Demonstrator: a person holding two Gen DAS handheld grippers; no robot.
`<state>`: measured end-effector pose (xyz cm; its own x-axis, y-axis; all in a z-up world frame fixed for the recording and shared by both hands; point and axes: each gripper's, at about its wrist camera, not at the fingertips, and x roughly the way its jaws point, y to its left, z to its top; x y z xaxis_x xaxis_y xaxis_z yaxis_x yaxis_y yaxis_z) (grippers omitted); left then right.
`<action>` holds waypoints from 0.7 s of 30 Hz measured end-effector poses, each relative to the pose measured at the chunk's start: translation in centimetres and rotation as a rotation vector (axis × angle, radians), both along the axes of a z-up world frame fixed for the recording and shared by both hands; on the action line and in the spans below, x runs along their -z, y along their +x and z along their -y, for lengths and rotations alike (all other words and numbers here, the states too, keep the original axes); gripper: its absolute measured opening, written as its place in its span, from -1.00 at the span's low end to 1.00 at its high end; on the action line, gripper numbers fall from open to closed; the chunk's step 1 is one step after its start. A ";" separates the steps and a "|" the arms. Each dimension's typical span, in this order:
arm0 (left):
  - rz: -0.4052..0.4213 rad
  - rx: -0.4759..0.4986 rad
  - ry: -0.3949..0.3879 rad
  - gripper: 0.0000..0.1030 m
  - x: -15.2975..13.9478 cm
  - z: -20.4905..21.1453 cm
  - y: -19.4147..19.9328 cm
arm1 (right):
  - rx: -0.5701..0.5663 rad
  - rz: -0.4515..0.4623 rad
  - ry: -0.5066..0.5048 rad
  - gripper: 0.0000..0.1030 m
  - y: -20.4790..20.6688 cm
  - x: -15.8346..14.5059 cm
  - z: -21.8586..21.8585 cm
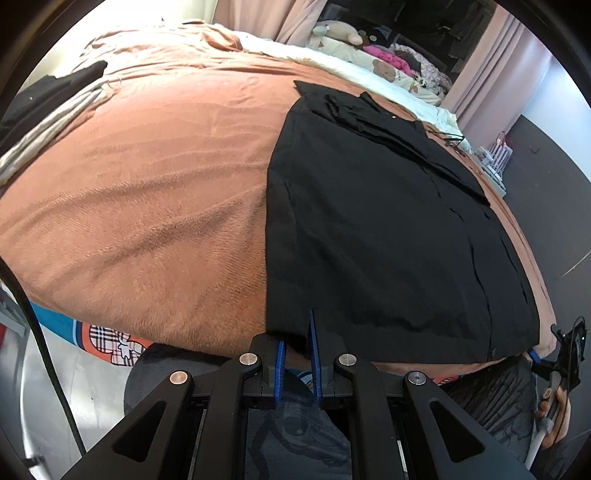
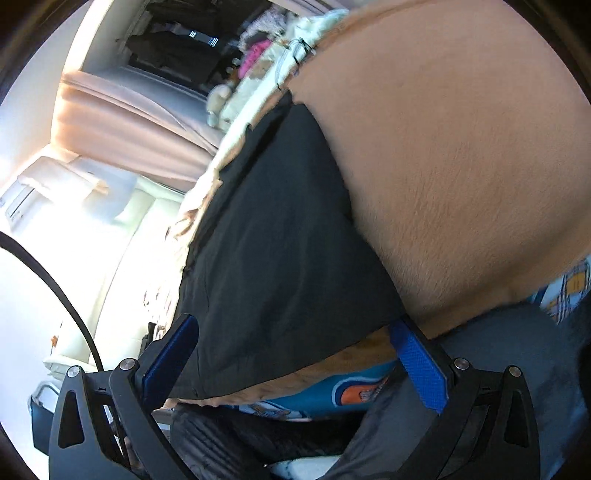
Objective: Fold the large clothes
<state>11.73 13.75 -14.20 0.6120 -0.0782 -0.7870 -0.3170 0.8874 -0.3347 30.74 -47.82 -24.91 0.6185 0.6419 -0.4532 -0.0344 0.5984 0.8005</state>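
A black garment [image 1: 388,229] is laid flat on the orange blanket [image 1: 147,192] of the bed, towards its right side, with its near hem at the bed edge. That hem is pinched between the nearly closed jaws of the left hand-held gripper [image 1: 297,354]. The right hand-held gripper [image 2: 295,354] is spread wide, with the garment's corner between its pads but not pressed. Dark clothes [image 1: 48,88] are piled far left, soft toys [image 1: 340,31] and pink curtains [image 1: 491,62] beyond. No legible writing is seen.
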 end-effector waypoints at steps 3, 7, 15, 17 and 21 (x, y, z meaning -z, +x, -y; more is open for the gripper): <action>-0.011 0.003 -0.003 -0.79 0.3 -0.2 0.7 | 0.048 -0.007 -0.027 1.00 0.1 -0.1 0.3; -0.014 0.012 0.006 -0.79 0.3 -0.4 1.2 | 0.077 0.030 0.011 1.00 -0.7 -0.1 1.3; -0.009 0.024 0.007 -0.78 0.3 -0.6 1.2 | 0.113 0.084 -0.037 1.00 -2.1 -0.7 1.9; -0.004 0.024 0.000 -0.78 0.3 -0.7 1.1 | 0.119 0.105 -0.039 1.00 -2.1 -1.0 1.8; 0.018 0.018 -0.050 -0.78 0.4 -1.2 0.6 | 0.104 0.162 0.003 1.00 -1.8 0.0 0.0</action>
<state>12.34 14.98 -14.58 0.6242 -0.1288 -0.7706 -0.2943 0.8749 -0.3847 28.97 -47.80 -24.88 0.7465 0.5716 -0.3406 -0.1010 0.6033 0.7911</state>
